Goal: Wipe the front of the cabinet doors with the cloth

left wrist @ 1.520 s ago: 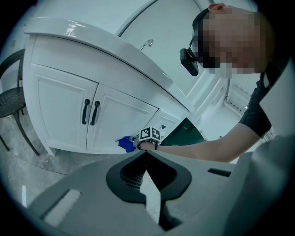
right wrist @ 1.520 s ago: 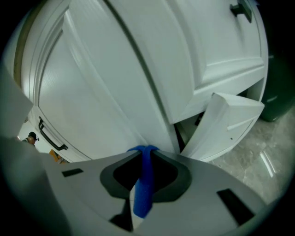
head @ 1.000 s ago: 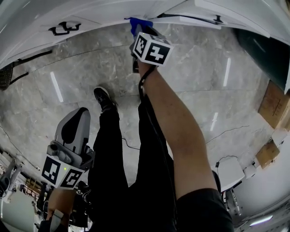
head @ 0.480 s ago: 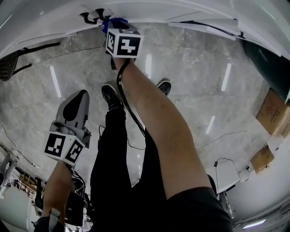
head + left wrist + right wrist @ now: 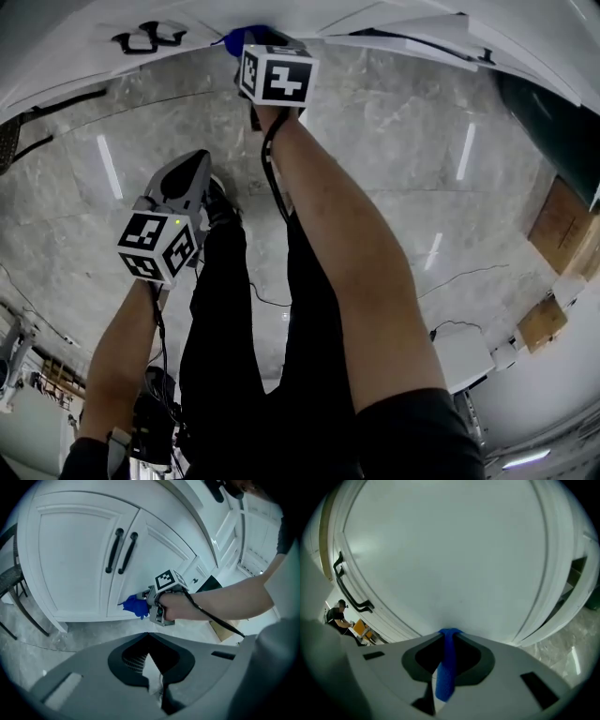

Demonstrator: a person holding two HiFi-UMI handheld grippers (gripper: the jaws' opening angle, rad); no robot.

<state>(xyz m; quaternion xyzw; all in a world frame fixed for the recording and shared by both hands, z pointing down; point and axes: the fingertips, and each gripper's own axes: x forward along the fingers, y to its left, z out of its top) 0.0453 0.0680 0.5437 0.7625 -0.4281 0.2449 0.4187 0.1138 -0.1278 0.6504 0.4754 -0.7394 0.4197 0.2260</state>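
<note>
Low on a white cabinet door (image 5: 159, 555), the blue cloth (image 5: 134, 605) is pressed against the panel. My right gripper (image 5: 149, 597) is shut on it at arm's length. In the right gripper view the cloth (image 5: 447, 667) runs between the closed jaws of the right gripper (image 5: 449, 632), tip against the door (image 5: 450, 559). From the head view, the cloth (image 5: 239, 37) sits right of the two black handles (image 5: 148, 39). My left gripper (image 5: 187, 173) hangs back over the floor, shut and empty, well clear of the doors; its tips (image 5: 150, 633) point at the cabinet.
A black chair (image 5: 9, 583) stands left of the cabinet. A neighbouring door (image 5: 412, 42) to the right stands ajar. Cardboard boxes (image 5: 567, 216) lie at the right on the marble floor (image 5: 394, 187). A person's black-trousered legs (image 5: 234, 328) stand below the arms.
The right gripper swept the cloth left up to the handles, then back to the right along the door's lower part. The left gripper has risen and come closer to the cabinet.
</note>
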